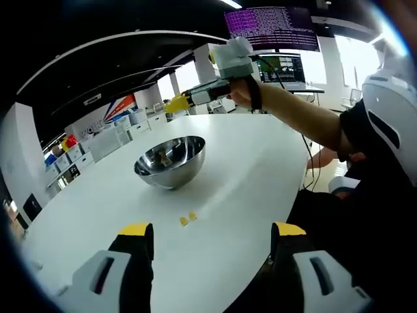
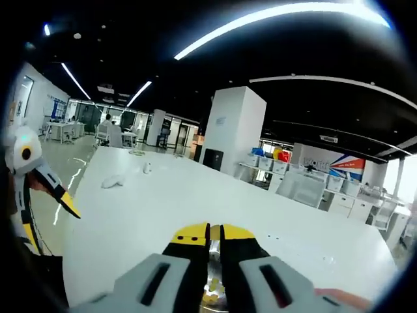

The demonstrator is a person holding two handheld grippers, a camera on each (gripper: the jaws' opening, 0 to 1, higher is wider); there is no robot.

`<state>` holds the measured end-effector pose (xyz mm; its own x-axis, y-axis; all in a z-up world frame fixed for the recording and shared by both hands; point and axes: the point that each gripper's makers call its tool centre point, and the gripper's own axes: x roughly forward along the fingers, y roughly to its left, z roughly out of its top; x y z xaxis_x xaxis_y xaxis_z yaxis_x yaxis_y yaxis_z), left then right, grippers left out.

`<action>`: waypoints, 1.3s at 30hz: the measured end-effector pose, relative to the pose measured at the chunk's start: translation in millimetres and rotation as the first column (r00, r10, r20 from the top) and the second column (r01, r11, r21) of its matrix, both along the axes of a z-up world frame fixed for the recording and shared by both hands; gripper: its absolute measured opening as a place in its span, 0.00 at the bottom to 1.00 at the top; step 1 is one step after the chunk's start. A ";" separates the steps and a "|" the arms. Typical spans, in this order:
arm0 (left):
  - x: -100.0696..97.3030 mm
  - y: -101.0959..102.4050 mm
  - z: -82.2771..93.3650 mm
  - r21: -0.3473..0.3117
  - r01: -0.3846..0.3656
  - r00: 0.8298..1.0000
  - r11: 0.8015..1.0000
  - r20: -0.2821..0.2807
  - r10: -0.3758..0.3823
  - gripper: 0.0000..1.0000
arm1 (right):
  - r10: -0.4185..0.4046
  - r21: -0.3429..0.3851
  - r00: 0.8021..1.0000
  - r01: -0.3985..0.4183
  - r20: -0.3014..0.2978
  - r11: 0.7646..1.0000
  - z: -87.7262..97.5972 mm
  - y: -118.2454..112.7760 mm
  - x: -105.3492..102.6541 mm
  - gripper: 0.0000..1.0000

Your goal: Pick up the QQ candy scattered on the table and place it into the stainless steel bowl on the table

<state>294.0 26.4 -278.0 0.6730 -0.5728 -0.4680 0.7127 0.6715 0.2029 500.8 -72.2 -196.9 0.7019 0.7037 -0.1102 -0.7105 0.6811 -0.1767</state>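
You are holding the right tongs (image 1: 177, 102) pressed together over the bowl (image 1: 171, 161), likely delivering candy; left tongs (image 1: 212, 233) are waiting spread near two candies (image 1: 188, 218).

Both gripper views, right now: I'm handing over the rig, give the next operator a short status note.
Left gripper: open, low over the white table, holding nothing.
Right gripper: jaws nearly closed, above the stainless steel bowl; whether it grips a candy can't be told.
Done: a few candies seem to lie in the bowl.
Left: two yellow QQ candies on the table, just ahead of the left gripper.
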 end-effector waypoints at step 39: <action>1.3 -1.5 -6.0 0.001 -0.002 1.000 1.000 -0.013 0.002 0.72 | -0.105 0.063 0.989 0.112 -0.108 0.992 -51.2 -31.3 28.5 0.24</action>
<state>295.3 24.9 -283.9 0.6682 -0.5710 -0.4769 0.7137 0.6730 0.1942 529.3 -103.6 -248.1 0.7618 0.6324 -0.1402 -0.6438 0.7632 -0.0556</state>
